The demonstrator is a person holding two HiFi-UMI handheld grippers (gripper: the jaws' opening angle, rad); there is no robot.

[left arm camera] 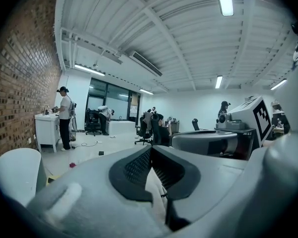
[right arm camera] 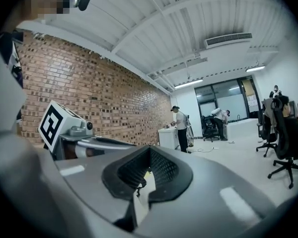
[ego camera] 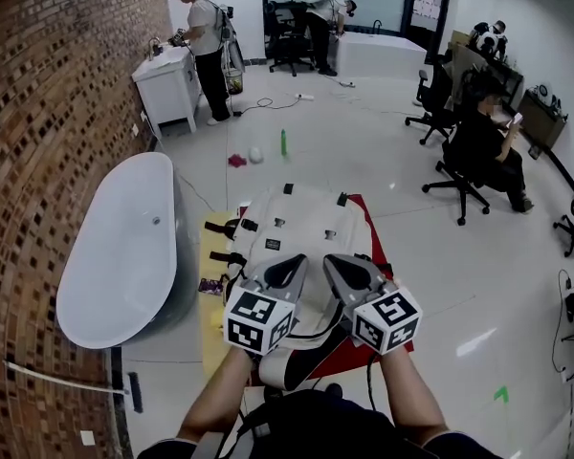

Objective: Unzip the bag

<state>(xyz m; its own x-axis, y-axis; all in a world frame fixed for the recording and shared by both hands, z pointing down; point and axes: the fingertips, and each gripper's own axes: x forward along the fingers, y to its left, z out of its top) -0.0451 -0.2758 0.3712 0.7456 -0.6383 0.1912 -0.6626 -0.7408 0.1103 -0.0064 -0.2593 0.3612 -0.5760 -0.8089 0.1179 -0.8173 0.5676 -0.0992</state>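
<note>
A cream backpack lies on a red mat on the floor. Both grippers hover side by side over its near end, pointing away from me. My left gripper has its jaws closed, and in the left gripper view a fold of the bag's white fabric sits pinched between the pads. The right gripper is also shut; in the right gripper view a small dark zipper pull hangs between its pads. The zipper track is hidden under the grippers.
A white bathtub stands to the left along the brick wall. A yellow mat lies under the red one. A green bottle stands on the floor beyond the bag. People and office chairs are farther off.
</note>
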